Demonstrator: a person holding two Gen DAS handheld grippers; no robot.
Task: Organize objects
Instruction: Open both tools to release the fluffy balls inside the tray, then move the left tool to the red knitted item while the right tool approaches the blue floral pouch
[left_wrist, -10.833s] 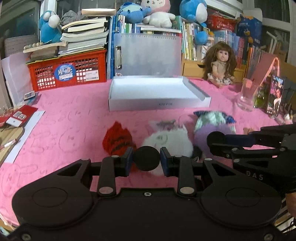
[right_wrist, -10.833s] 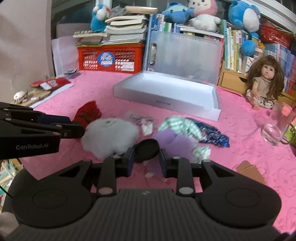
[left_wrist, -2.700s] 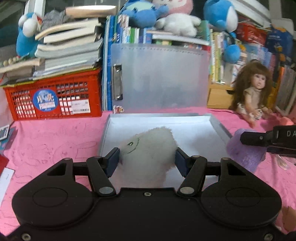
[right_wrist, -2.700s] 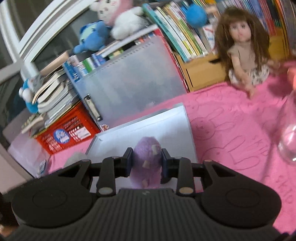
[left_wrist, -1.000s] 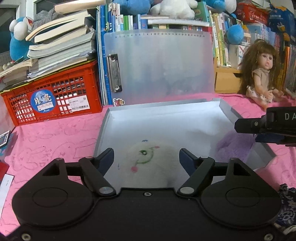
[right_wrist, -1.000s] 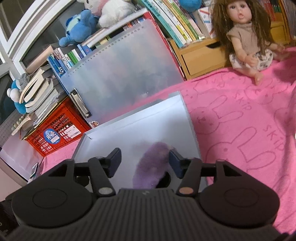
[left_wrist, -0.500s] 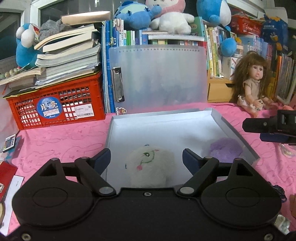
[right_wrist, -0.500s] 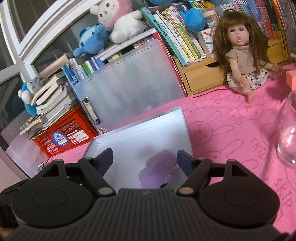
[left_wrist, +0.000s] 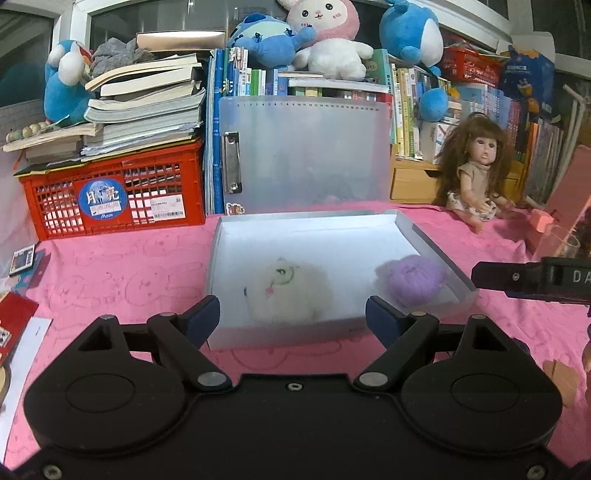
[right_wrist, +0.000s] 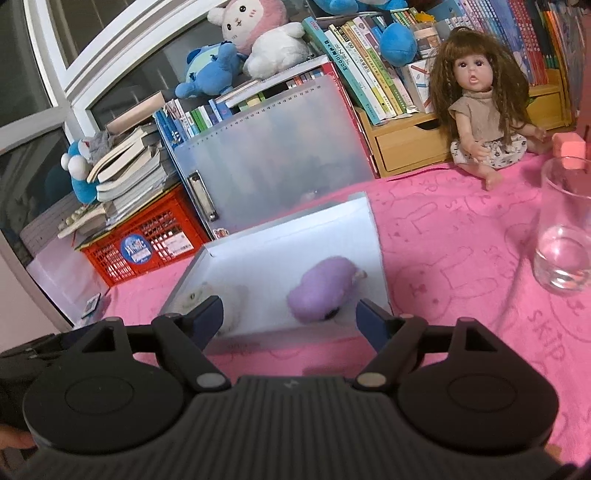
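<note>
Two soft toys are lying in the white tray (left_wrist: 436, 243) on the pink cloth (left_wrist: 122, 280).
The white plush (left_wrist: 288, 295), half hidden in the right view, and purple plush (left_wrist: 412, 278) are sitting apart; left gripper (left_wrist: 293, 320) is gaping wide, right gripper (right_wrist: 289, 317) is opening, both empty.

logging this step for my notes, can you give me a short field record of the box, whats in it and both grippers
box: white shallow box on the pink cloth, open top
contents: white fluffy toy on the left, purple fluffy toy on the right, apart
left gripper: open, empty, short of the box
right gripper: open, empty, short of the box
nearby: drinking glass, doll
</note>
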